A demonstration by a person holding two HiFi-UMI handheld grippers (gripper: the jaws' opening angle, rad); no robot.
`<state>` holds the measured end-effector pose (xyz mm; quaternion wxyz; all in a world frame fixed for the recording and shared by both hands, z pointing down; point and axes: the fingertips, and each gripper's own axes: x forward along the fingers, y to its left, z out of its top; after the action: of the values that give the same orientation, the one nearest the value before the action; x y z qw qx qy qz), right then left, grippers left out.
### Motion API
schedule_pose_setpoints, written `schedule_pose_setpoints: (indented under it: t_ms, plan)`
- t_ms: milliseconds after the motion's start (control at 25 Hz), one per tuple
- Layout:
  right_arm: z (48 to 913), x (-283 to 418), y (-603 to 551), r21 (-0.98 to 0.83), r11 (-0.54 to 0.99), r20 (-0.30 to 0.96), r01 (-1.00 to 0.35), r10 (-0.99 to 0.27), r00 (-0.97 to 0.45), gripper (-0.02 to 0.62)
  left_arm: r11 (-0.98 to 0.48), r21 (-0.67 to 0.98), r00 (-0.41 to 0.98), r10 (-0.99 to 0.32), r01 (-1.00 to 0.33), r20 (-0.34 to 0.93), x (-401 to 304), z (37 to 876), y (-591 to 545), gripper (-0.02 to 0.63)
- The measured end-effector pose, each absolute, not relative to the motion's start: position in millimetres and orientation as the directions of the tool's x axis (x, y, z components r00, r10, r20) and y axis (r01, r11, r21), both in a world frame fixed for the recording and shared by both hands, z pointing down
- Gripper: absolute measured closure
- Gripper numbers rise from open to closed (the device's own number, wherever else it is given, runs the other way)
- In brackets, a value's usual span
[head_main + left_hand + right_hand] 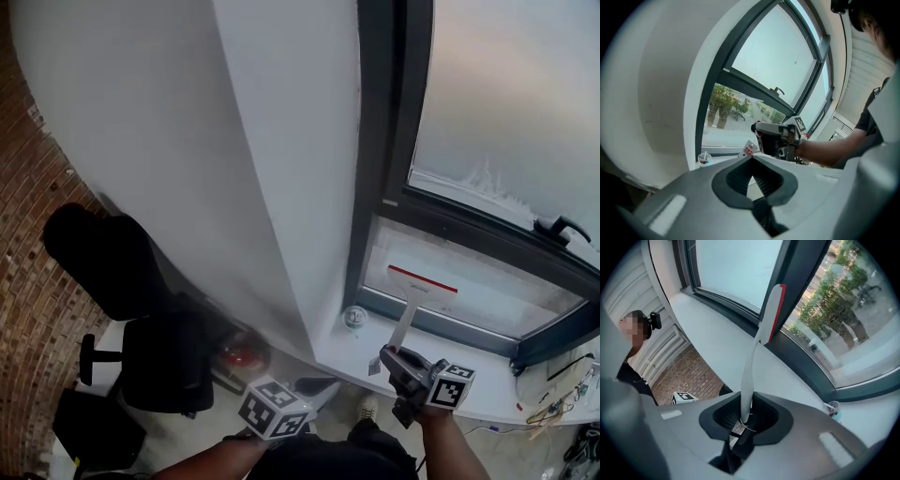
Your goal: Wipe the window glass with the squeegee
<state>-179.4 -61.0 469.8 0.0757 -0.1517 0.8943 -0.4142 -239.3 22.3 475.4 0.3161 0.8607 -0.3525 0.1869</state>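
Note:
The squeegee (405,319) has a pale handle and a white blade edged in red (423,279). The blade lies against the lower window pane (487,295), near its top left. My right gripper (390,358) is shut on the handle's lower end, just above the white sill (469,398). In the right gripper view the handle (747,380) rises from between the pads up to the blade (771,312). My left gripper (752,171) is shut with nothing in it. It is held low and left of the right gripper (774,137), and only its marker cube (275,409) shows in the head view.
A lidded cup (354,319) stands on the sill at the window's left corner. The upper pane (506,94) looks frosted and has a dark handle (560,225). Cables (553,405) lie on the sill at the right. Black office chairs (141,309) and a brick wall (37,281) are on the left.

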Motion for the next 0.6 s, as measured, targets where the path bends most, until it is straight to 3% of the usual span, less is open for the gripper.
schedule_pose_setpoints:
  t_ms: [600]
  plan:
    - [510.2, -164.9, -168.2, -0.776, 0.601, -0.021, -0.193, -0.330, -0.944, 0.509, -0.459, 0.446, 0.640, -0.515, -0.768, 0.571, -227.2, 481.6, -5.4, 0.606]
